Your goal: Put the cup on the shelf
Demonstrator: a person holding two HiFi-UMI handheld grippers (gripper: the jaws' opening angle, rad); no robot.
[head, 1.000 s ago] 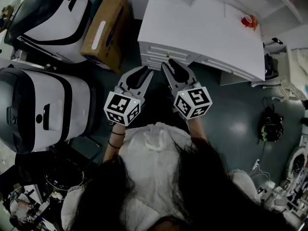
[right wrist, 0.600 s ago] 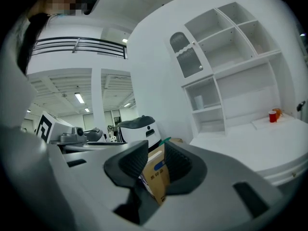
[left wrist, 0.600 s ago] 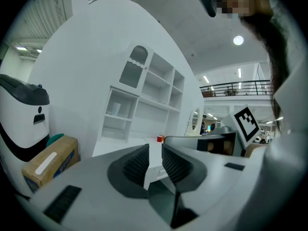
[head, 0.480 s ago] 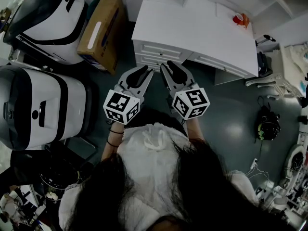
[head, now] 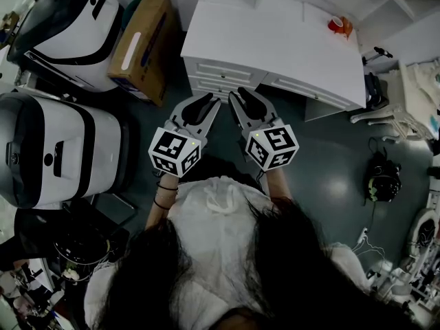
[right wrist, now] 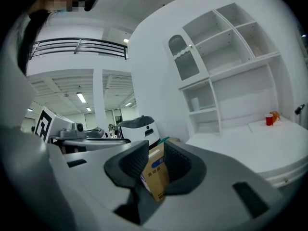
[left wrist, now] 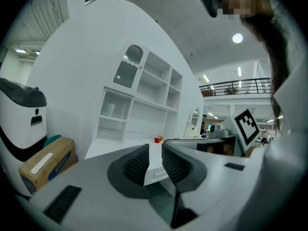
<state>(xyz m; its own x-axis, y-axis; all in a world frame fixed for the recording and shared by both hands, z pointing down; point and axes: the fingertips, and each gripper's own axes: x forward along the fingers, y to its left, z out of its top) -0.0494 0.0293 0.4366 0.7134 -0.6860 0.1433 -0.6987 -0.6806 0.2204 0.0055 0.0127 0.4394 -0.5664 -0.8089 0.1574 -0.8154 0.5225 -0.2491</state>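
Observation:
A small red cup (head: 337, 25) stands at the far right corner of the white desk (head: 275, 43); it also shows as the cup (left wrist: 158, 139) and the cup (right wrist: 269, 120) in the gripper views. The white shelf unit (right wrist: 226, 47) rises behind the desk, also seen as the shelf unit (left wrist: 144, 95). My left gripper (head: 206, 102) and right gripper (head: 240, 96) hang side by side in front of the desk's drawers, well short of the cup. Both are shut with nothing between the jaws. The same two appear as the left gripper (left wrist: 154, 152) and the right gripper (right wrist: 157, 150).
Two large white and black machines (head: 65, 29) (head: 55, 157) stand at the left. A cardboard box (head: 144, 43) sits between them and the desk. A black bag (head: 383, 177) lies on the dark floor at the right, near cables and gear.
The desk and cup have slid left and a little up in the head view. Both grippers stay side by side in the same place before the body.

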